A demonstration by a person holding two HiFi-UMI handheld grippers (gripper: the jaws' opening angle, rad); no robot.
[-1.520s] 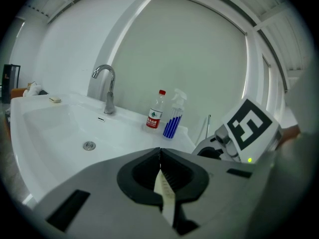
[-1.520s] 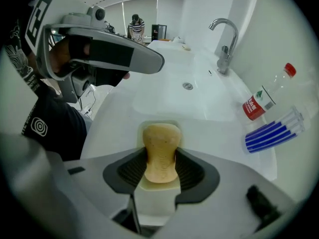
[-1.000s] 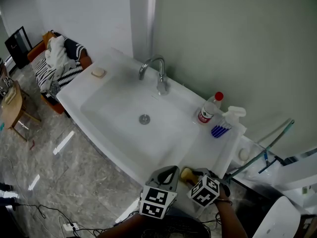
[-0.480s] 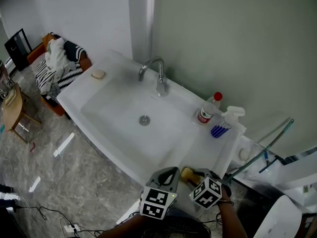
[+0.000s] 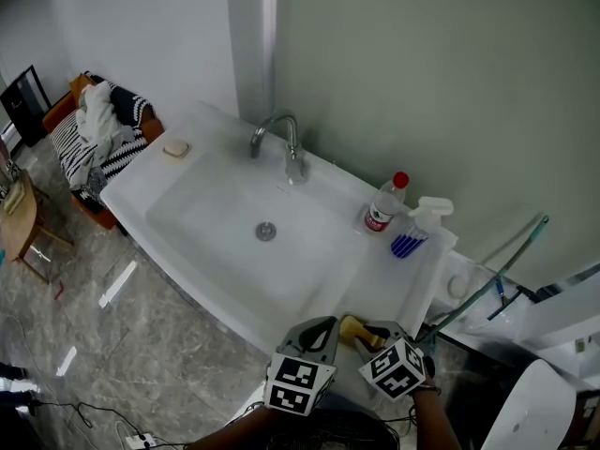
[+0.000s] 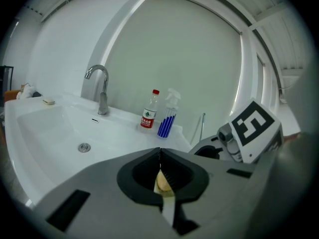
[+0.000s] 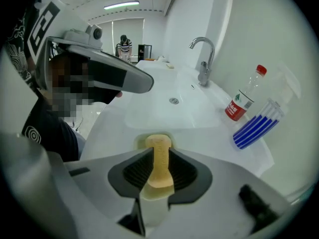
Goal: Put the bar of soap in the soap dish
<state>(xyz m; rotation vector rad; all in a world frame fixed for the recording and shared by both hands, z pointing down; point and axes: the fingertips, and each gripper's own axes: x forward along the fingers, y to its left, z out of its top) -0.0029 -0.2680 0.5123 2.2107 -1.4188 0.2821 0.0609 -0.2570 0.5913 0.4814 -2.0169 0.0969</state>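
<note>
Yellow soap bar [image 7: 159, 169], well short of the faucet [image 5: 281, 141]: right gripper [image 7: 158, 152] is closing on it, so grip squarely. Left gripper [image 6: 159, 154] stays out, jaws pressed together and empty.

The right tongs [image 7: 158, 151] are closing. Their jaws stood wider a second ago. Now the dark pads have come in against the two flat sides of the bar of soap [image 7: 159, 176], which stands on edge between them.

In the head view, the right tongs' marker cube [image 5: 398, 368] sits a touch lower and further right at the bottom edge than before.

That view has also swung a little. The faucet [image 5: 278, 139], the soap dish [image 5: 175, 147], the red-capped bottle [image 5: 383, 204] and the spray bottle [image 5: 417, 225] all lie slightly further left in the frame than they did.
</note>
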